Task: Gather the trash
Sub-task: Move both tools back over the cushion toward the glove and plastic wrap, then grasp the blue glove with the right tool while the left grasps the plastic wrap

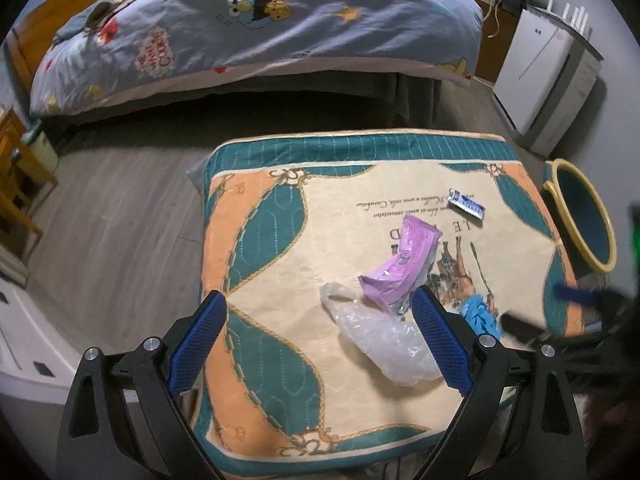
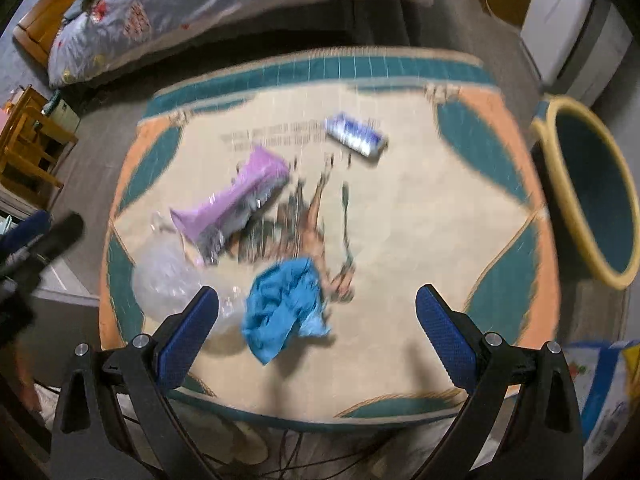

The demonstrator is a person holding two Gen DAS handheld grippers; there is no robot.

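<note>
On a table covered with a patterned cloth (image 1: 280, 248) lie a clear plastic bag (image 1: 380, 336), a purple wrapper (image 1: 400, 264), a crumpled blue scrap (image 2: 284, 304) and a small blue-and-white packet (image 1: 467, 203). My left gripper (image 1: 320, 308) is open and empty above the cloth, the clear bag by its right finger. My right gripper (image 2: 318, 300) is open and empty, hovering just above the blue scrap. In the right wrist view the purple wrapper (image 2: 236, 200), clear bag (image 2: 168, 272) and packet (image 2: 356, 136) lie further out. The right gripper shows blurred at the left wrist view's right edge (image 1: 560, 312).
A round bin with a yellow rim (image 2: 576, 184) and teal inside stands off the table's right side, also in the left wrist view (image 1: 580, 216). A bed with a cartoon duvet (image 1: 256, 28) lies behind. A white cabinet (image 1: 536, 68) stands at the back right. Wooden furniture (image 2: 32, 148) is at the left.
</note>
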